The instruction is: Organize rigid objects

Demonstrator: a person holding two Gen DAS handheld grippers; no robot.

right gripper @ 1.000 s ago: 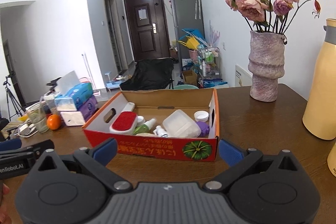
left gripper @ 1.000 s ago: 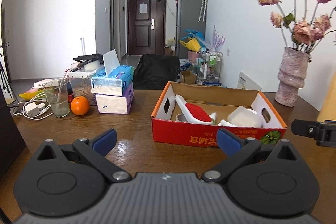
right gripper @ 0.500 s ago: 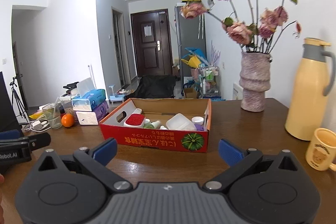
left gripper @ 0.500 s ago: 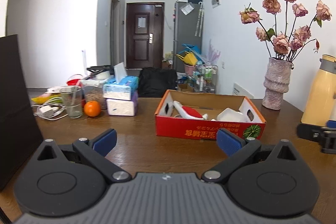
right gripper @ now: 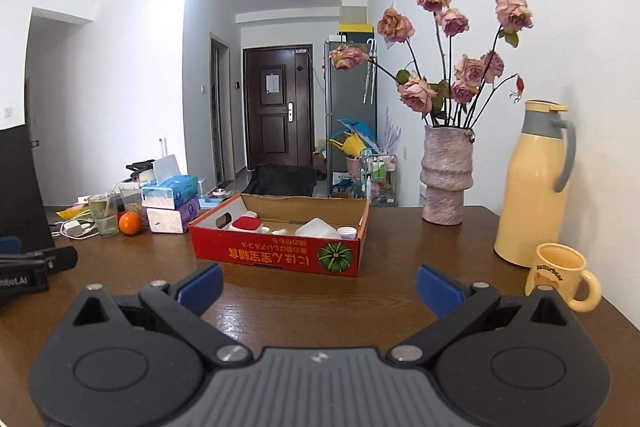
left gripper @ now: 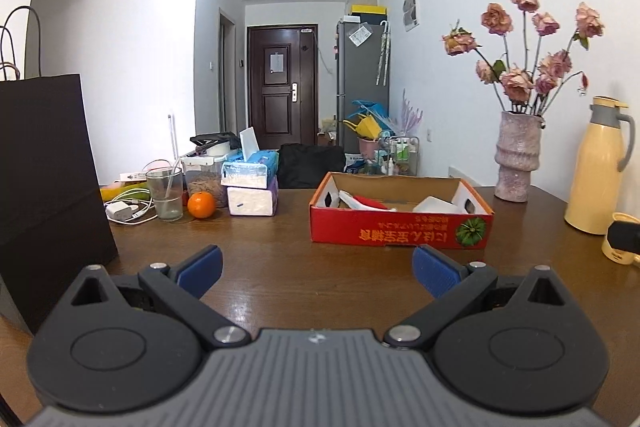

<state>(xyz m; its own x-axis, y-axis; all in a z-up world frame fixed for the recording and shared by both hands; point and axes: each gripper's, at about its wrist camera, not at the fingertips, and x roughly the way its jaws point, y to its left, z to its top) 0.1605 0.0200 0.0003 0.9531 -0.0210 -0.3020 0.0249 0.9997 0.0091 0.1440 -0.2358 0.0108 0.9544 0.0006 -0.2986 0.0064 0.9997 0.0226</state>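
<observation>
A red cardboard box (left gripper: 400, 229) (right gripper: 276, 251) stands on the brown wooden table (left gripper: 272, 255) (right gripper: 392, 247), well ahead of both grippers. Inside it lie a red-and-white brush (left gripper: 362, 203) (right gripper: 246, 223), a white plastic container (left gripper: 434, 205) (right gripper: 316, 227) and small bottles. My left gripper (left gripper: 316, 269) is open above the table with nothing between its blue pads. My right gripper (right gripper: 318, 285) is also open and holds nothing. The left gripper's body (right gripper: 28, 269) shows at the right wrist view's left edge.
Along the right wall stand a vase of dried roses (right gripper: 446, 179), a cream thermos jug (right gripper: 532, 183) and a yellow mug (right gripper: 560, 277). At the left are a black paper bag (left gripper: 44, 187), a glass (left gripper: 164, 193), an orange (left gripper: 201, 205), stacked tissue boxes (left gripper: 252, 189) and a charger with cables (left gripper: 124, 211).
Both grippers have drawn back from the red box, which now looks smaller and farther away. The black bag, thermos and mug have come into view. Both stay open.
</observation>
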